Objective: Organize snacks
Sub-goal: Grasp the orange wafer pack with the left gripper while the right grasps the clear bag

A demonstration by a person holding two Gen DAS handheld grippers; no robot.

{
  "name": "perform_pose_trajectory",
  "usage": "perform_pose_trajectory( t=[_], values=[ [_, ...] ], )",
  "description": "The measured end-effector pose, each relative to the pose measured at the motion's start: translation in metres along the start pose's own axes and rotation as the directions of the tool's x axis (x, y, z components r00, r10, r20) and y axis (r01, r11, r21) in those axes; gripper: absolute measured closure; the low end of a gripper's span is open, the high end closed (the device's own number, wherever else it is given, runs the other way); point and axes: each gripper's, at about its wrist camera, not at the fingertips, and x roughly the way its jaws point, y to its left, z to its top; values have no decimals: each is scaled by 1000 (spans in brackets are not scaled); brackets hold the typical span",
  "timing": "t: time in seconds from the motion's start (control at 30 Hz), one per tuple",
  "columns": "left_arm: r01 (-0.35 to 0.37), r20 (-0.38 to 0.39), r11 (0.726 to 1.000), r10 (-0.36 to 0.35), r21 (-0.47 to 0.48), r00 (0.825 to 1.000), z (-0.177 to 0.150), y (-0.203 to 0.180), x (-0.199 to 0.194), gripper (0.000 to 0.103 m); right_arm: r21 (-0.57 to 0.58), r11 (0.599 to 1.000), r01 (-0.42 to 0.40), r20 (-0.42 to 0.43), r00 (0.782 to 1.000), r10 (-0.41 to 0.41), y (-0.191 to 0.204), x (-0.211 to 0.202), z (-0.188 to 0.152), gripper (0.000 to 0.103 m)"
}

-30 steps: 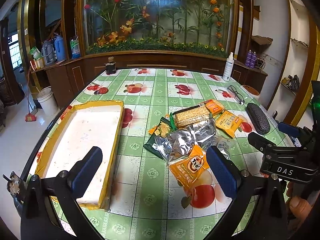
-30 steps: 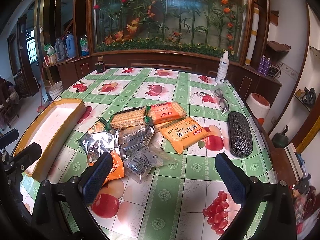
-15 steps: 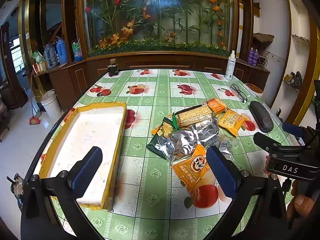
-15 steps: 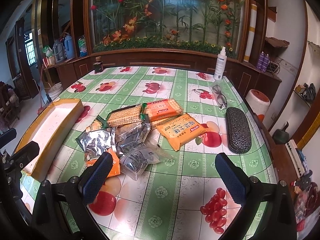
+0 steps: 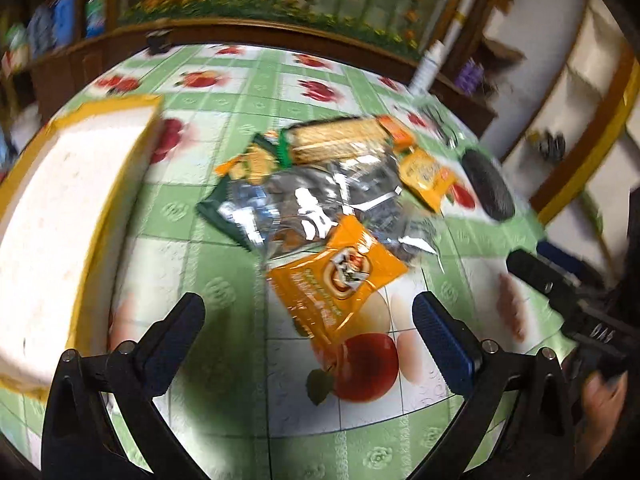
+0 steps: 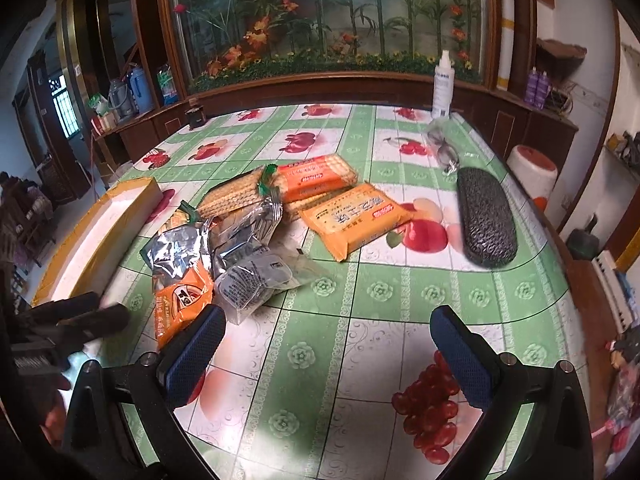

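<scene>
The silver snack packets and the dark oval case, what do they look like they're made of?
Silver snack packets: likely metallised plastic foil, glossy; they crinkle and throw bright glare. Dark oval case: a hard shell with a pebbled, matte surface, perhaps textured leatherette or plastic; the look leaves that open.

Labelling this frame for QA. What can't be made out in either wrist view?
- Left wrist view: motion blur; print on the orange snack pack unreadable.
- Silver packs: contents and count unclear, they overlap.
- Green pack: mostly under the silver ones.
- Tray: near end cut off by the left tool; in the right view, behind the other device.
- Spray bottle: label too small.
- Right tool: nothing between its fingers.
</scene>
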Motion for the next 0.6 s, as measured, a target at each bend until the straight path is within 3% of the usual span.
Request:
perform_pose_trajectory(
  t=[0.1,0.27,0.33,0.43,0.47,0.5,0.6],
  values=[
    [-55,-8,989,56,134,998,2,-21,17,0,18,999,-47,-10,999,47,-5,5,-2,0],
    [-54,-44,953,70,297,997,8,-38,41,1,28,997,-74,-14,997,75,-4,8,-1,0],
    [-62,-62,939,88,337,994,9,-39,51,7,26,997,-74,-15,997,75,-3,9,1,0],
    [-21,-105,945,58,327,993,11,-32,63,18,26,996,-86,-21,996,86,-1,15,5,0],
    [-8,-106,951,42,308,993,11,-27,61,28,25,996,-90,-24,996,90,0,17,6,0],
    [-20,-92,952,51,306,994,13,-24,58,44,24,995,-97,-29,995,97,2,21,7,0],
    [-10,-97,954,41,299,994,15,-16,53,53,32,989,-145,-50,988,146,10,36,11,1]
  ],
)
